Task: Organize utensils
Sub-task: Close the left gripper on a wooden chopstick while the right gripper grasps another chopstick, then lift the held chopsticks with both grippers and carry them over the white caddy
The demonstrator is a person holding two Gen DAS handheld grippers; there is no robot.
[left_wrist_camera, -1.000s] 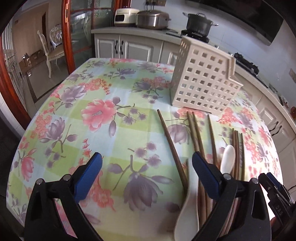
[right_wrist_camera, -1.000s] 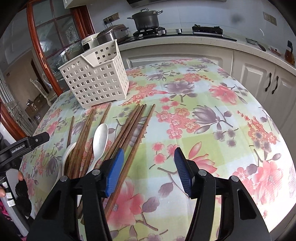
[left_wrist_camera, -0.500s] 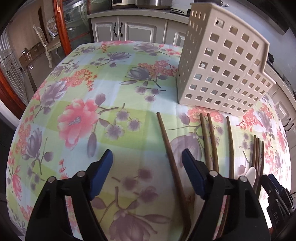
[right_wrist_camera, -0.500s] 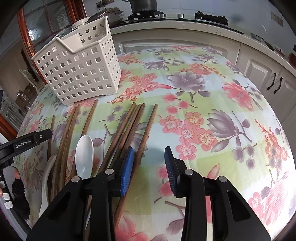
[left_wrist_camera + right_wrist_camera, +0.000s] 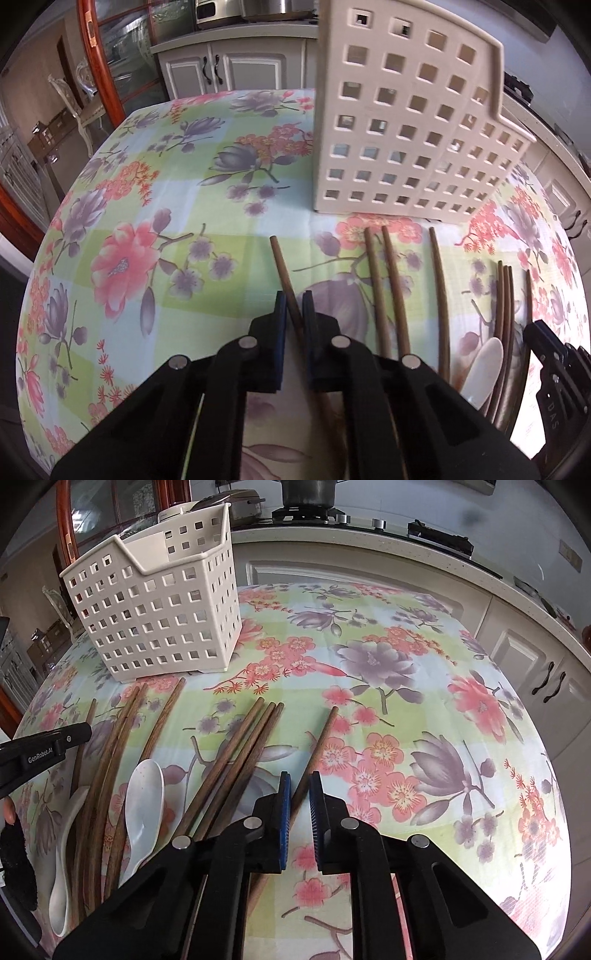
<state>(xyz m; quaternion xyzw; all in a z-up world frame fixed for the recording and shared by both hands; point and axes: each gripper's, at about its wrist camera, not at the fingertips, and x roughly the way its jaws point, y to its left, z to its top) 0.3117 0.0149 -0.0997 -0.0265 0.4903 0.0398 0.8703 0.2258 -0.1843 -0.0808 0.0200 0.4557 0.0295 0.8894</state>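
Observation:
Several brown wooden chopsticks and two white spoons lie on the floral tablecloth in front of a white perforated utensil basket [image 5: 402, 122], which also shows in the right wrist view [image 5: 155, 616]. My left gripper [image 5: 293, 306] is shut on the leftmost chopstick [image 5: 282, 262], which lies on the cloth. My right gripper [image 5: 299, 786] is shut on the rightmost chopstick [image 5: 319, 738], also on the cloth. A white spoon [image 5: 142, 797] lies between the chopstick groups, and it also shows in the left wrist view [image 5: 484, 369]. A second spoon [image 5: 64, 867] lies further left.
The round table [image 5: 461, 738] stands beside white kitchen cabinets [image 5: 517, 653] and a counter with pots. A red-framed glass door [image 5: 96, 55] and a chair are at the left. The left gripper's body [image 5: 40, 753] shows at the left edge of the right wrist view.
Both grippers moved forward and down toward the table and closed, the left one on the leftmost chopstick, the right one on the rightmost chopstick.

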